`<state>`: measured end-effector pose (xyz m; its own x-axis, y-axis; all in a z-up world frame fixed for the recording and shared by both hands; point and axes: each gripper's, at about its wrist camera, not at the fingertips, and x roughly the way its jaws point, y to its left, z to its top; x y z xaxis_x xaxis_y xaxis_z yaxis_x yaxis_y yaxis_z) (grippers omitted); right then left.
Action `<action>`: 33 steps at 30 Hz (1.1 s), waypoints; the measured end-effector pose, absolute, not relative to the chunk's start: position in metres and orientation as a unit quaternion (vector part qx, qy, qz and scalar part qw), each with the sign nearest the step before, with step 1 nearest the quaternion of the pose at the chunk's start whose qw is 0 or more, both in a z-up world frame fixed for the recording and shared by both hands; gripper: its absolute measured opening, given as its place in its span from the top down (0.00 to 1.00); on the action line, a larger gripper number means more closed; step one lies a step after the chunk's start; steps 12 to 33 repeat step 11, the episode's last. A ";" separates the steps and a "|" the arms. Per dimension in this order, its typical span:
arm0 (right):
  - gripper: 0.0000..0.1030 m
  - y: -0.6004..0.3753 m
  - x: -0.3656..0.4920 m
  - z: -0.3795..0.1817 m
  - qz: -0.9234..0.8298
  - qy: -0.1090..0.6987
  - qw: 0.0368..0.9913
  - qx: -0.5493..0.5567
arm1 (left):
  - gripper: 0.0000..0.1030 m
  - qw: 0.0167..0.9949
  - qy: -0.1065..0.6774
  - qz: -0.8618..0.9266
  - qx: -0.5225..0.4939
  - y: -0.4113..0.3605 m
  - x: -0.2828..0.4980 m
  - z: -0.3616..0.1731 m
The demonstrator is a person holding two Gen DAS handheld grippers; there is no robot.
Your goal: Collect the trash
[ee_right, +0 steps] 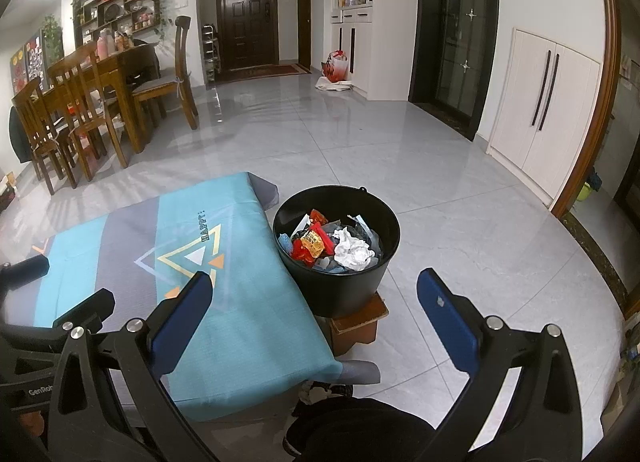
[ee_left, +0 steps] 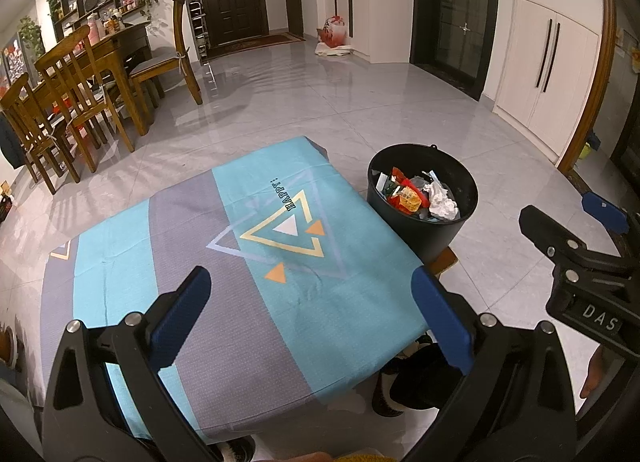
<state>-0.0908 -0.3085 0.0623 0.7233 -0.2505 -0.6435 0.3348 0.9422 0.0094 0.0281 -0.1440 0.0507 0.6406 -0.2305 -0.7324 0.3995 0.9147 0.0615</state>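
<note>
Both my tools are spread wide and hold nothing: the left tool [ee_left: 310,308] hangs over the near edge of the surface [ee_left: 224,294], the right tool [ee_right: 314,314] just right of it. The trash [ee_right: 332,244], red wrappers and crumpled white paper, sits in the black bin [ee_right: 340,286] at the surface's right side. I see nothing left on the cloth, so I'd scan it and the floor [ee_left: 400,102] carefully before calling it finished

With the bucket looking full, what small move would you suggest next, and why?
Probably ease both tools back and stop: the left tool and right tool are open and empty, the tablecloth shows no litter, and the wrappers and tissue sit in the black bucket.
</note>
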 end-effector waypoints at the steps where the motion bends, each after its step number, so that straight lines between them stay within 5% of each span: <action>1: 0.03 -0.308 -0.091 0.063 -0.158 0.336 0.926 0.063 | 0.03 0.899 0.386 -0.175 0.109 -0.144 0.028 0.051; 33: 0.03 -0.308 -0.093 0.064 -0.158 0.335 0.927 0.064 | 0.03 0.898 0.389 -0.174 0.106 -0.142 0.029 0.051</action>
